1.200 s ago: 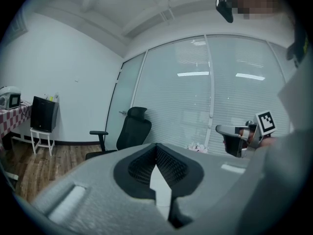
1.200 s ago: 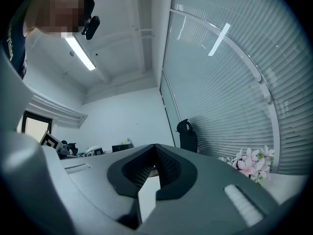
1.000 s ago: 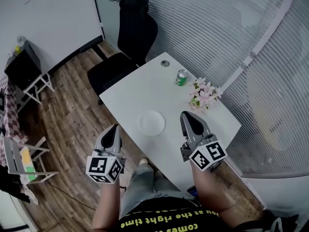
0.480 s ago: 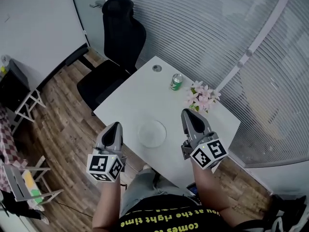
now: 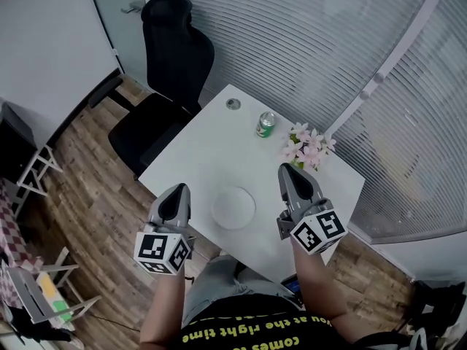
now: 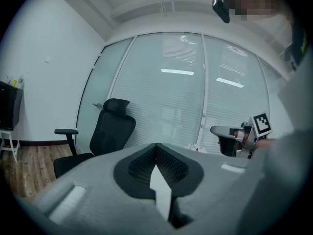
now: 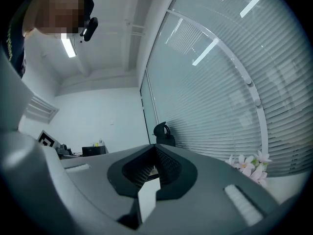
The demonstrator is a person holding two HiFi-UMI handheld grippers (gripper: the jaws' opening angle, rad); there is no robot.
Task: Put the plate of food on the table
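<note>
Both your grippers pinched closed, nothing in either. Left gripper [image 5: 175, 195] hangs just off table [image 5: 219, 137] edge, right gripper [image 5: 292, 179] over tabletop. Plate [image 5: 233, 208] lies flat on table between them, near your edge. Round, so no long axis to line up with; neither hand clearly nearer imo. Plain white, no food visible on it.

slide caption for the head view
Left gripper and right gripper, both shut, flank a white plate on the white table; green can, pink flowers and black office chair beyond.
</note>
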